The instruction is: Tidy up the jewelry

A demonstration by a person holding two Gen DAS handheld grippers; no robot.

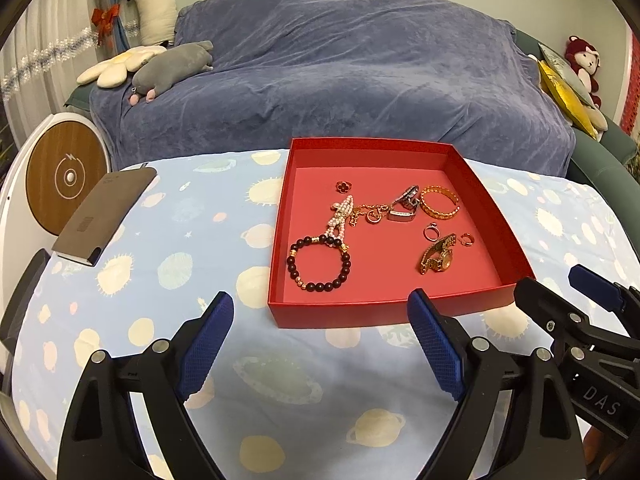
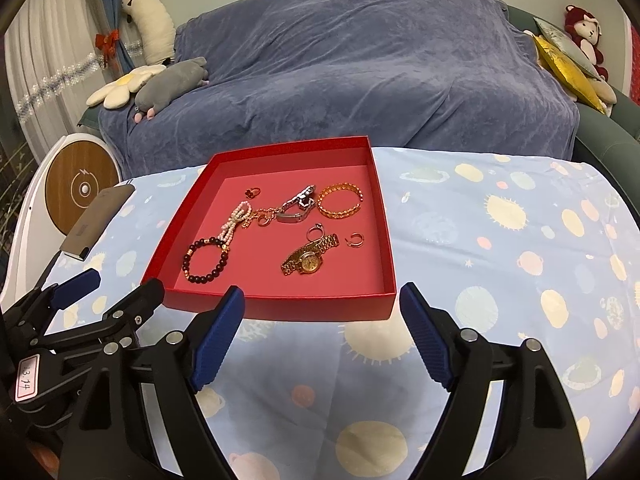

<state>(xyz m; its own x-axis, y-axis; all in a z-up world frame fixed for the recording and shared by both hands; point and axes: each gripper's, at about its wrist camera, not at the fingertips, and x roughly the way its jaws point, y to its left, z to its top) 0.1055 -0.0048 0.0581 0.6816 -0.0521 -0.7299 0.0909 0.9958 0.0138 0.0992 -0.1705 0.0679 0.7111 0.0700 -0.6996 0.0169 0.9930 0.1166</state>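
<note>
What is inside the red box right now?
The red box holds a bead bracelet, pearl strand, gold watch, gold bangle, silver watch and small rings. Where the strand crosses the bracelet, what lies beneath is covered.

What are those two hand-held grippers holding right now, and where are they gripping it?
Nothing. The left hand-held gripper and the right hand-held gripper are both open and empty, short of the red box; all the jewelry lies inside it untouched.
</note>
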